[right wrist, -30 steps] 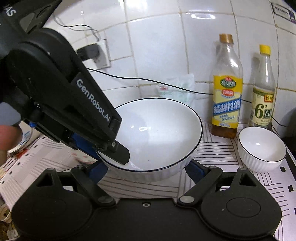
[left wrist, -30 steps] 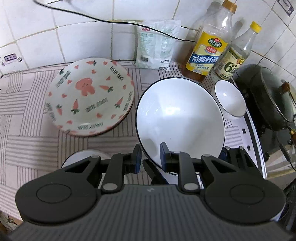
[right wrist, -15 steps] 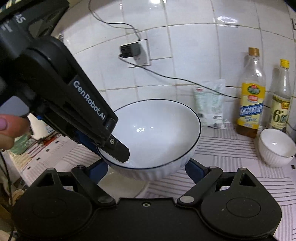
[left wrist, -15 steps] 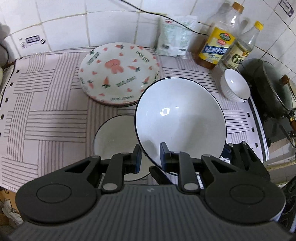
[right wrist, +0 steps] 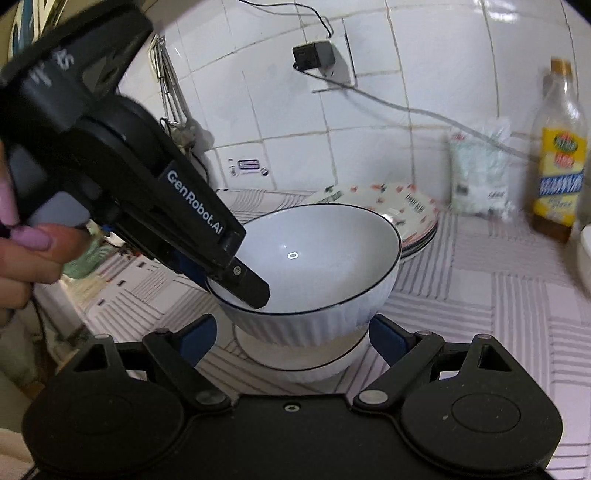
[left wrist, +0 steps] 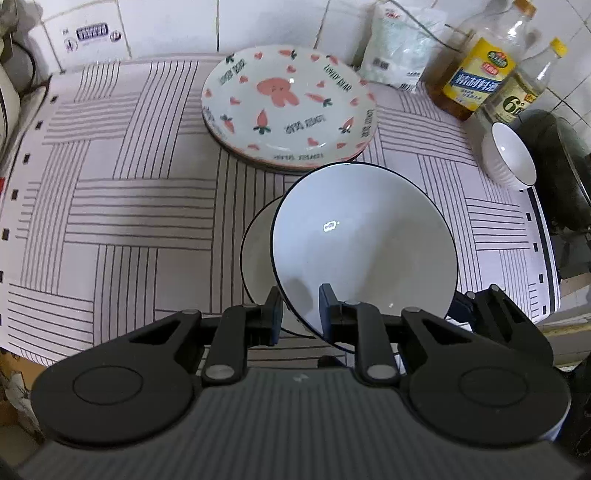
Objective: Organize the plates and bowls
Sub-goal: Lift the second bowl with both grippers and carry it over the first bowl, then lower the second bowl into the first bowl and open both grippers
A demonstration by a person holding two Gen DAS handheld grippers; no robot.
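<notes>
we observe the left gripper (left wrist: 300,312) clamped on the near rim of the large white bowl (left wrist: 364,243), one pad inside the wall, one outside. the bowl hangs tilted directly above a second white bowl (right wrist: 303,360) resting on the striped mat (left wrist: 122,206); whether the two touch we cannot tell. the right gripper (right wrist: 291,330) stands wide open, its blue pads flanking both bowls, clear of the walls, gripping nothing. beyond the left gripper lies the stack of carrot-print plates (left wrist: 290,107). to its far right we see a small white bowl (left wrist: 511,157), then two bottles (left wrist: 476,74) against the tiled wall (left wrist: 166,26).
</notes>
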